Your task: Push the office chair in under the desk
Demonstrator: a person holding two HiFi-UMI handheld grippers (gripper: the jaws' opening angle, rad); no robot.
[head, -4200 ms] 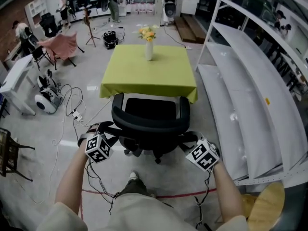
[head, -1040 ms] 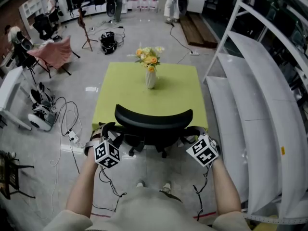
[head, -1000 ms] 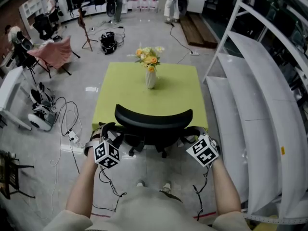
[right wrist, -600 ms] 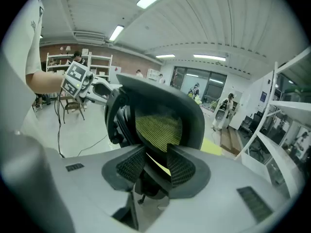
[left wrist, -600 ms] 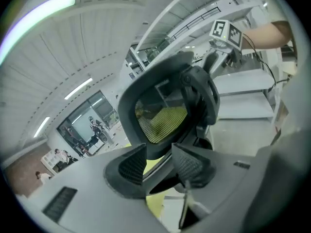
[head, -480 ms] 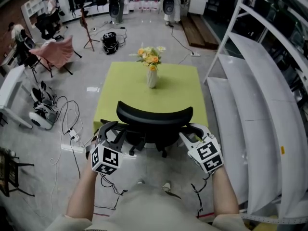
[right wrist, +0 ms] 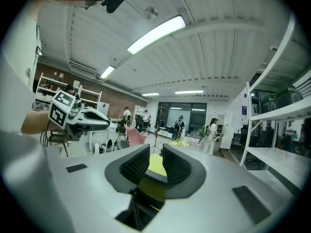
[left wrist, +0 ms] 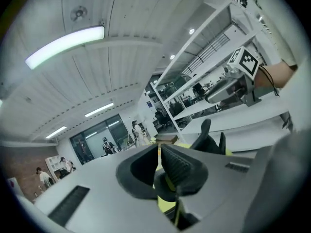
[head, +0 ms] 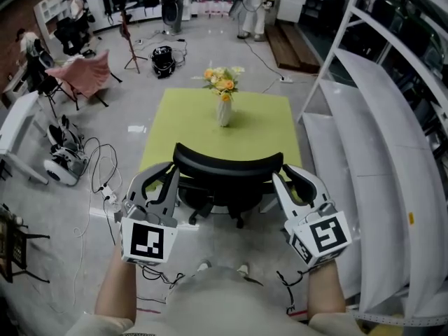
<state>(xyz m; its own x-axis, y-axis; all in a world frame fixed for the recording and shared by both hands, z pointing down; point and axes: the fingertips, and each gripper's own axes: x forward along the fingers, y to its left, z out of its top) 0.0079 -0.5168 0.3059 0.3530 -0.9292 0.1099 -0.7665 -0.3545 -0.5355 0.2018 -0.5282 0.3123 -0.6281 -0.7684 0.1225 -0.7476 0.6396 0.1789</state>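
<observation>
Overhead, chair (head: 227,168) at desk (head: 187,128); elsewhere, lamps (left wrist: 64,45).

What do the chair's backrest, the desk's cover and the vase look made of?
Chair backrest: apparently black moulded plastic, matte, smooth curved rim. Desk cover: lime-green cloth, matte, hanging over the edges. Vase: white, probably ceramic; too small to be sure.
</observation>
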